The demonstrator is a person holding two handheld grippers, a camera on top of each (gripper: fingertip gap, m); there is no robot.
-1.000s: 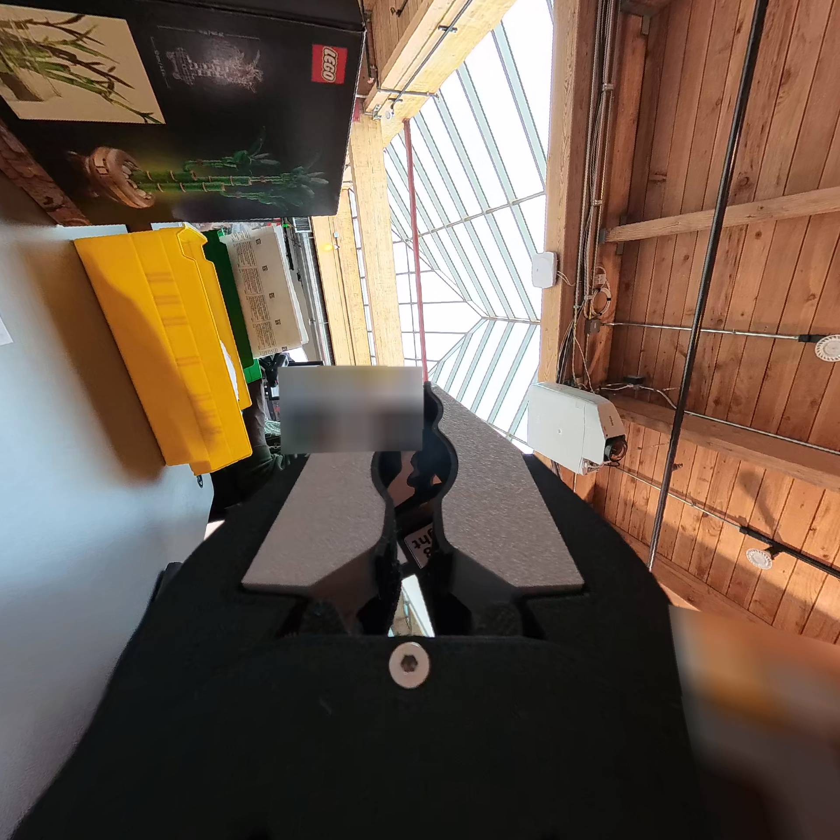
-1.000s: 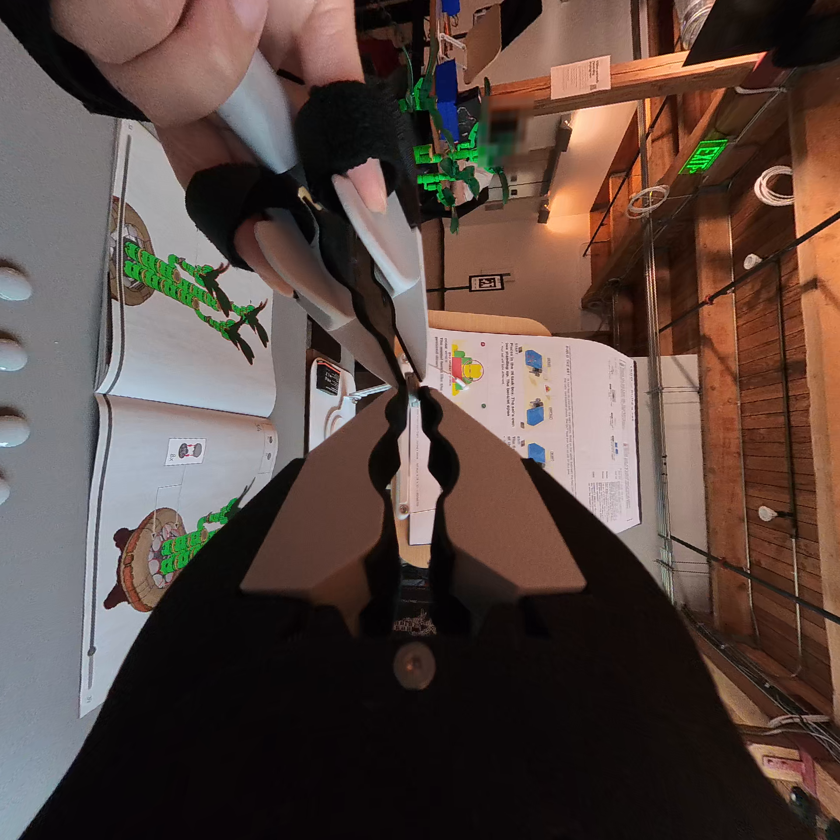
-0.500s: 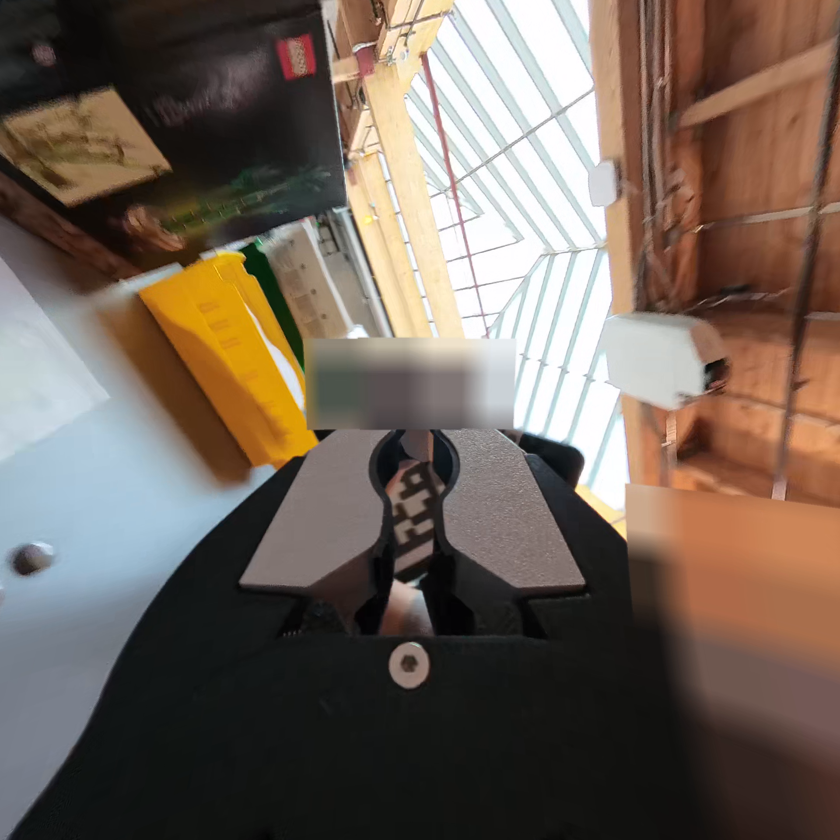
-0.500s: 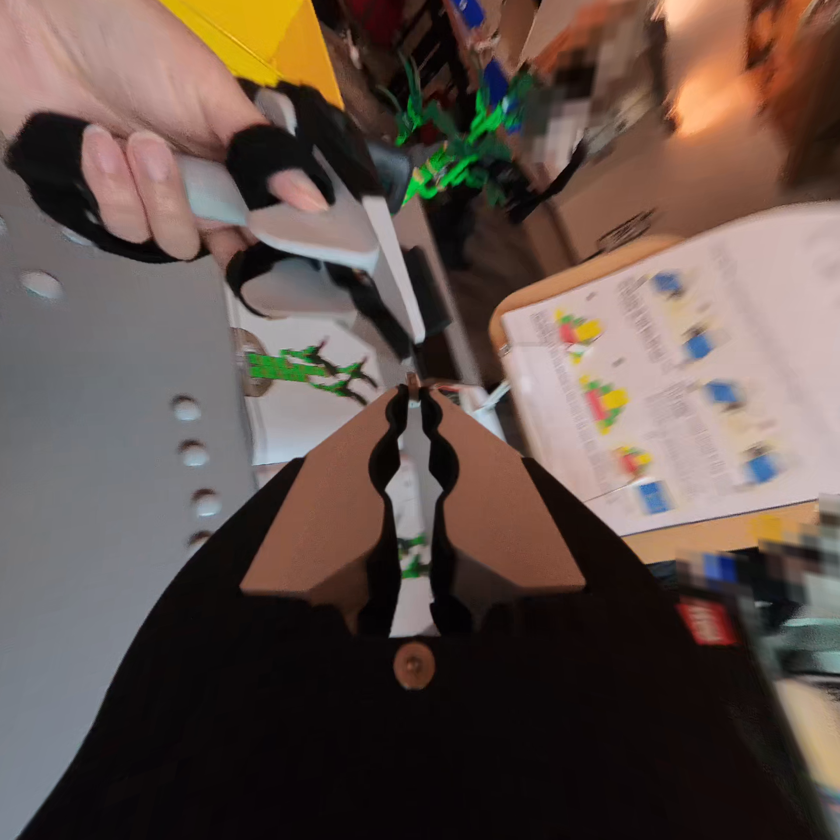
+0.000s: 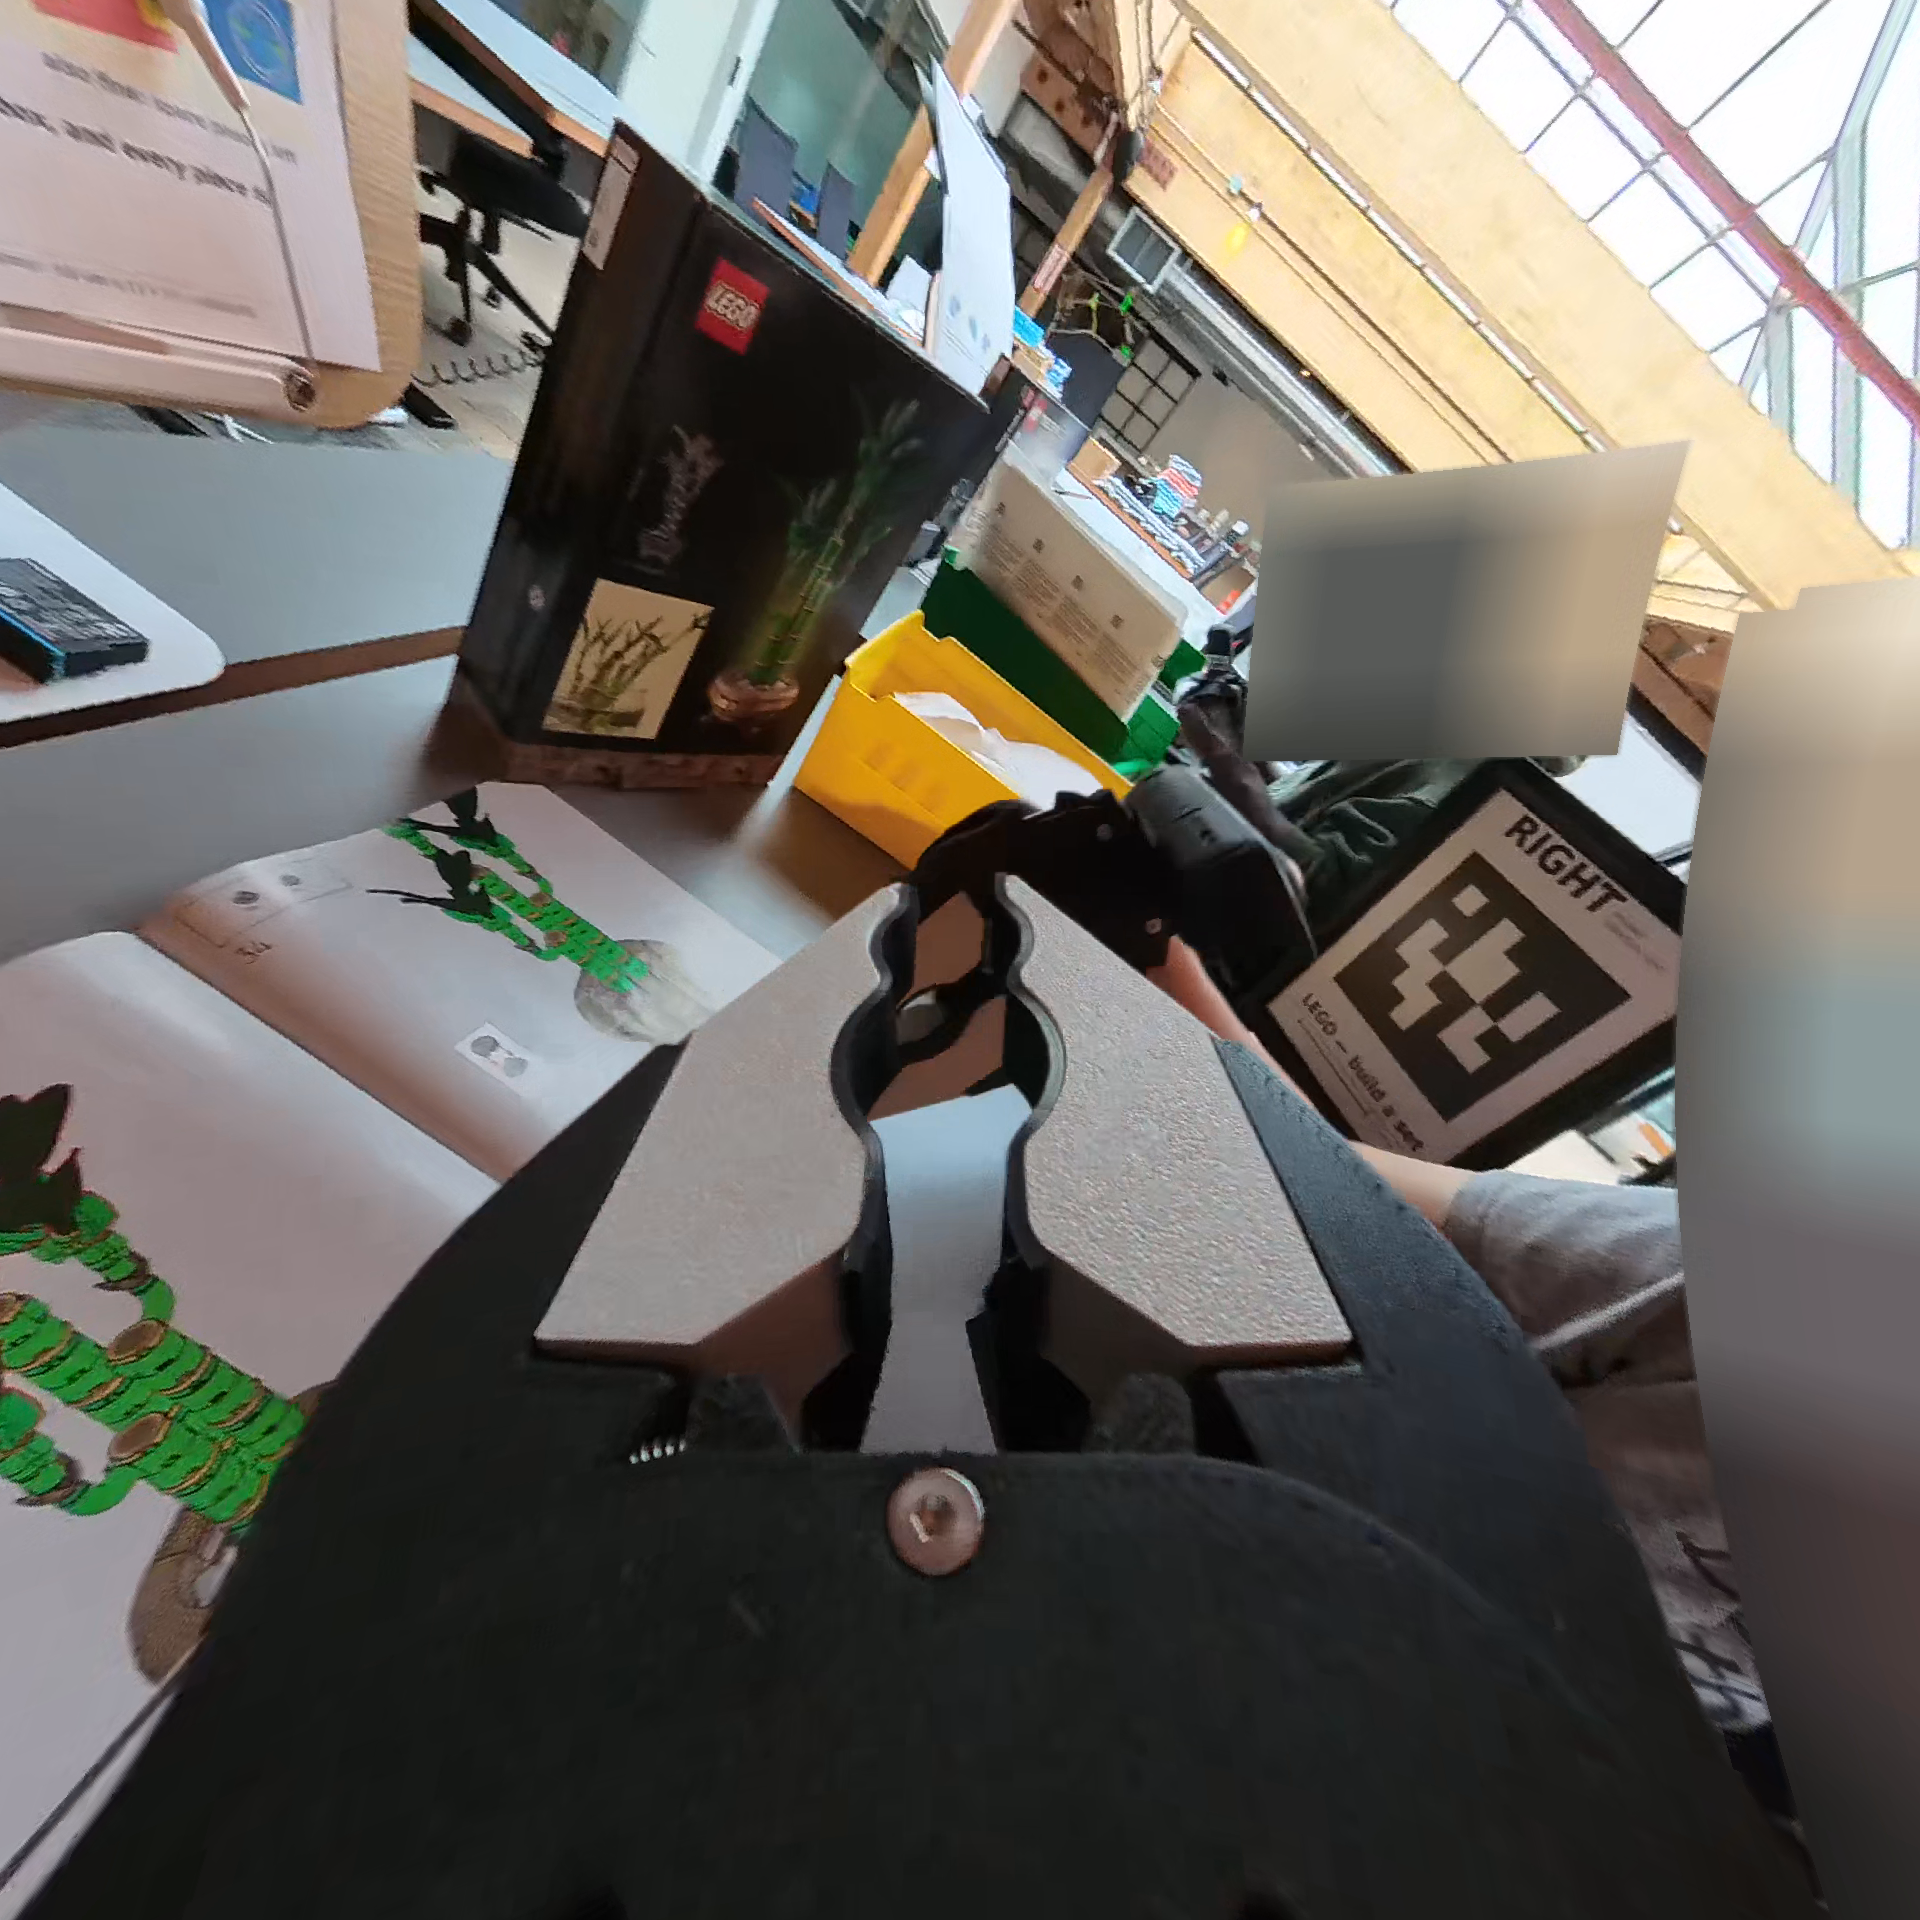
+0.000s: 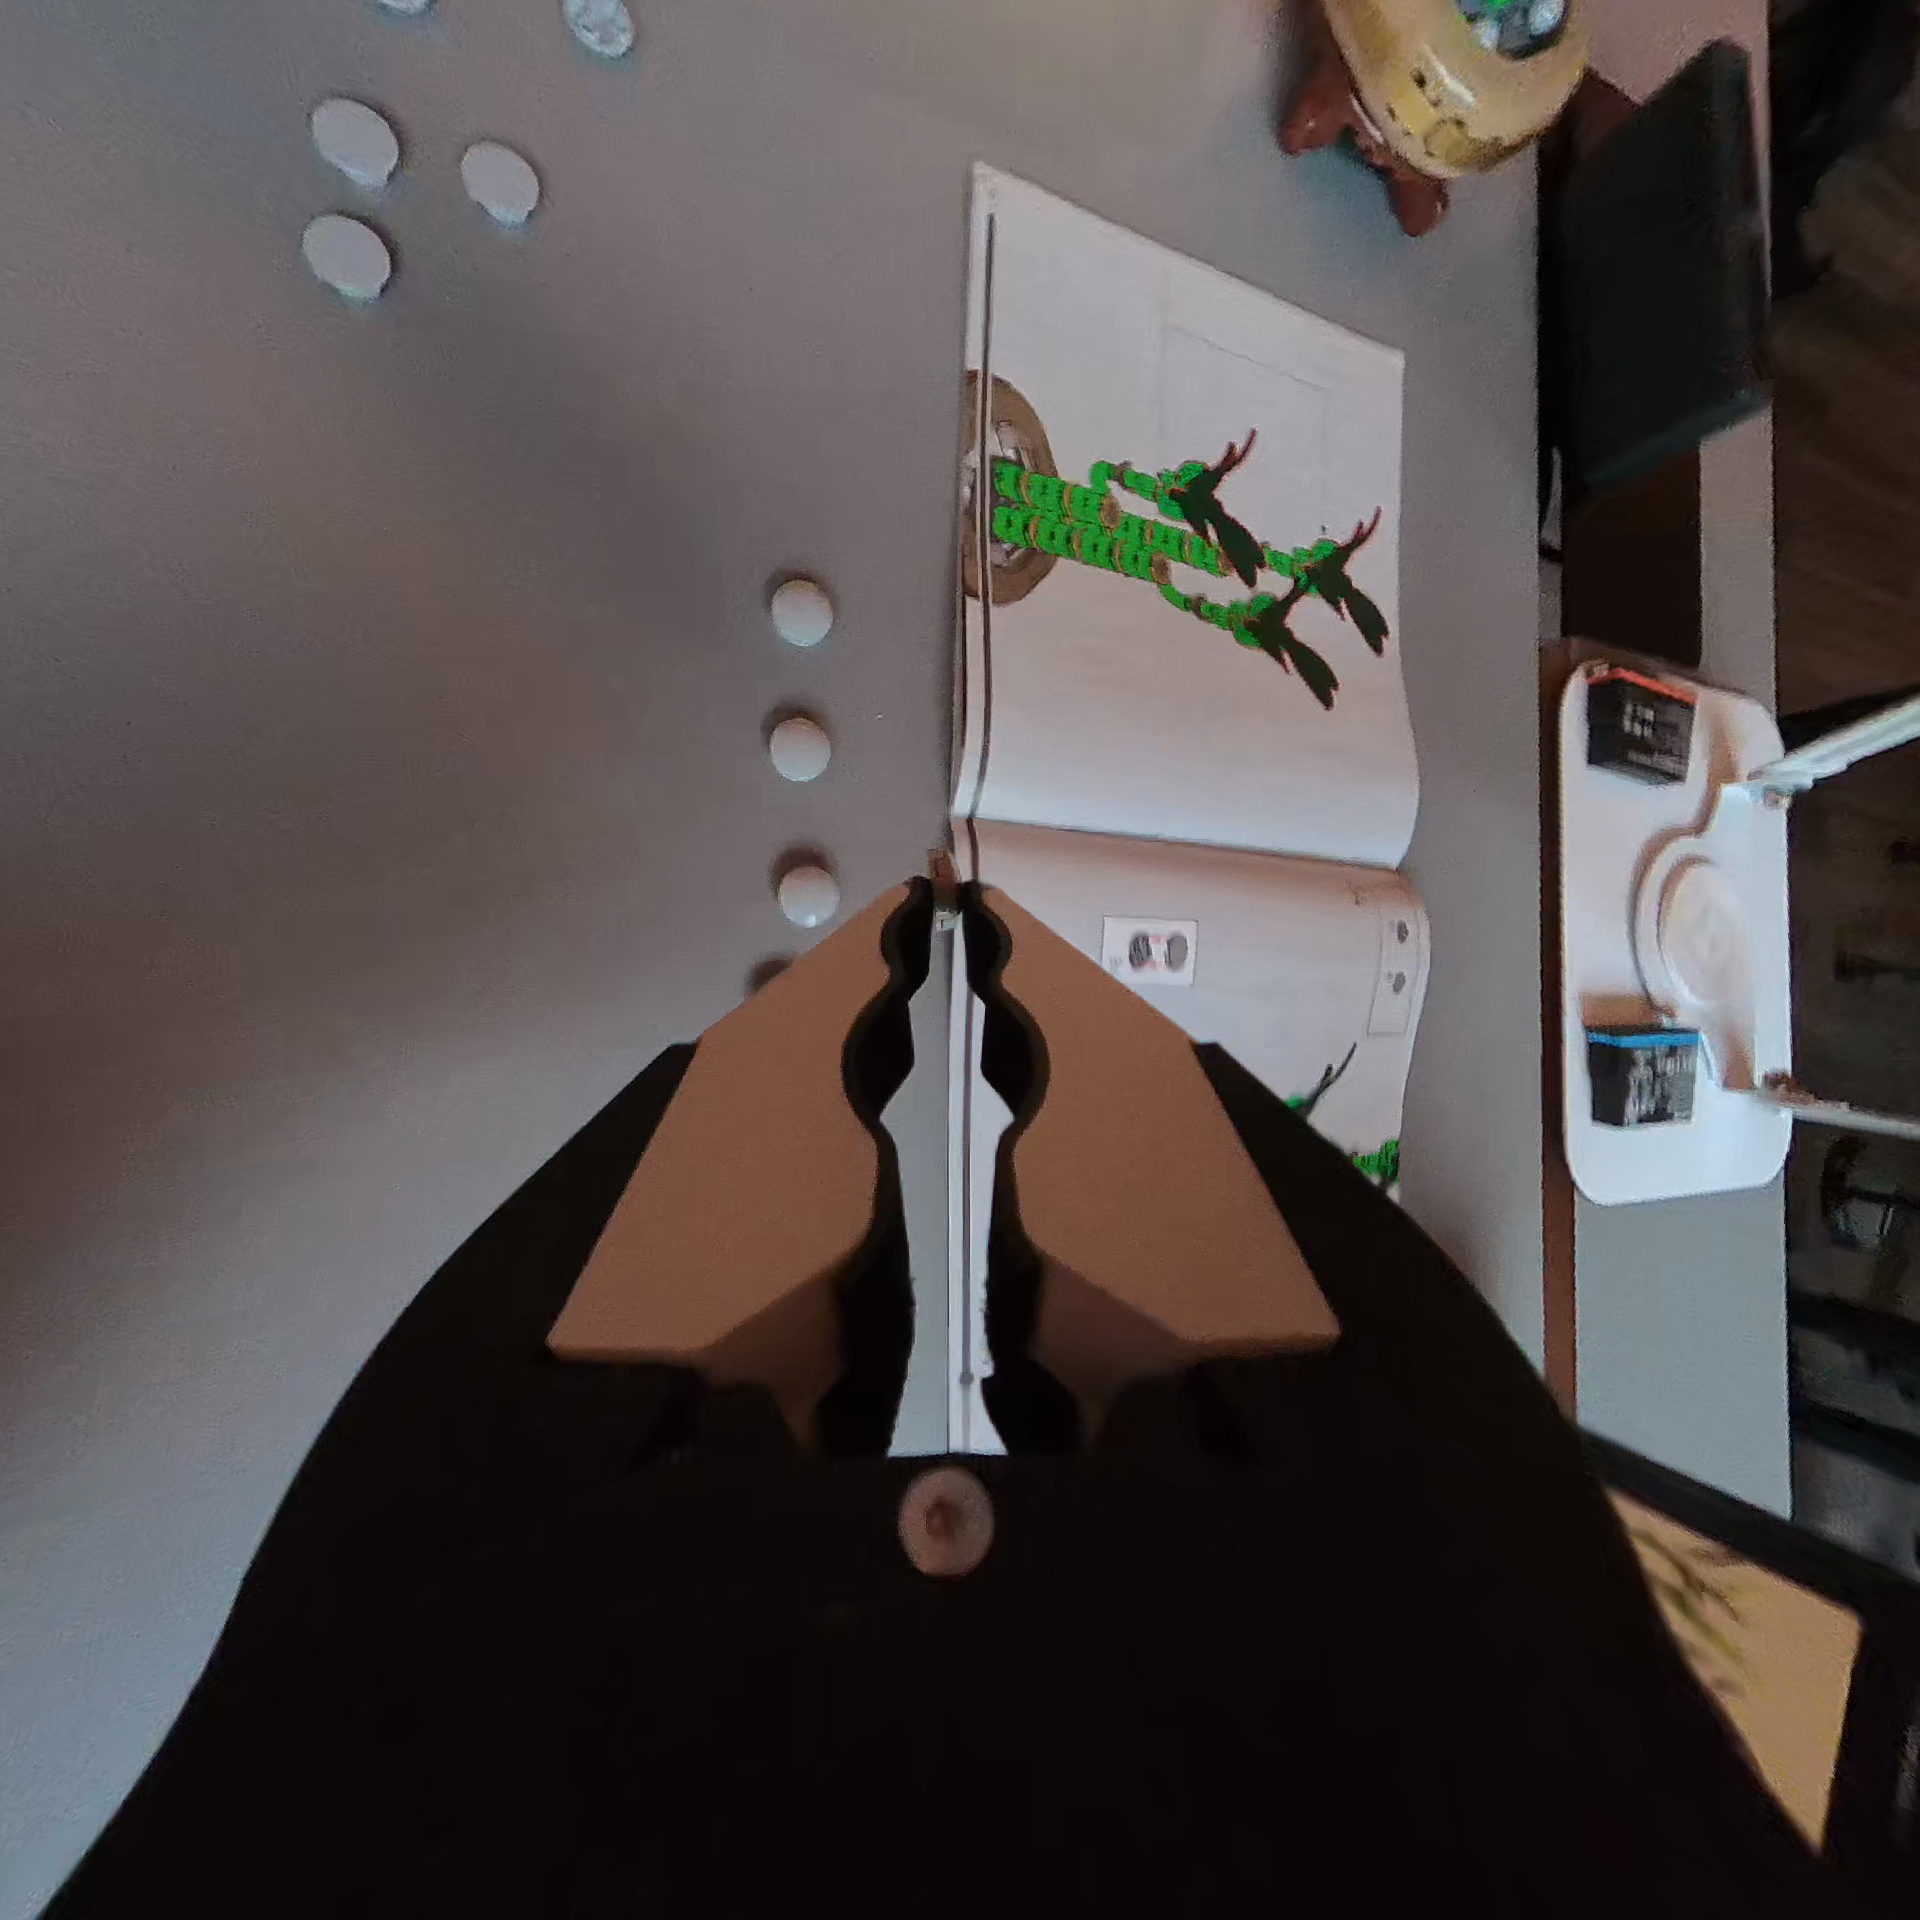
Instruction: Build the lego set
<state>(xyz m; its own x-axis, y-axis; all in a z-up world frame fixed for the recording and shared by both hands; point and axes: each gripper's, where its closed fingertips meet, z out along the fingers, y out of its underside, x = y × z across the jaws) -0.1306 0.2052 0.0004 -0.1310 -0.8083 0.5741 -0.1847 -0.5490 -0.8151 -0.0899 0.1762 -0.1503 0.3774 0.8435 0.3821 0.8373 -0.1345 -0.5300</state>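
Note:
My right gripper (image 6: 942, 891) is shut on a tiny brown and white lego piece (image 6: 940, 891), held over the grey table (image 6: 416, 623) at the edge of the open instruction booklet (image 6: 1184, 707). My left gripper (image 5: 952, 891) hangs above the booklet (image 5: 312, 1091) with only a narrow gap between its tips and nothing in it. The black body of the right gripper (image 5: 1122, 862) shows just beyond the left tips. A tan and brown part-built pot base (image 6: 1444, 83) stands at the table's far end.
Several white round pieces (image 6: 800, 613) lie on the table left of the booklet. The black lego box (image 5: 727, 499), a yellow bin (image 5: 883, 748) and a green bin (image 5: 997, 623) stand behind it. A white tray (image 6: 1662, 1143) holds black blocks. A person's sleeve (image 5: 1538, 1247) is at right. The gap from one gripper's tips to the other's is roughly 15 cm.
Both views have swung down from the ceiling and room onto the table. The left gripper and hand, close to the right tips before, have left the right view. The right keeps its piece.

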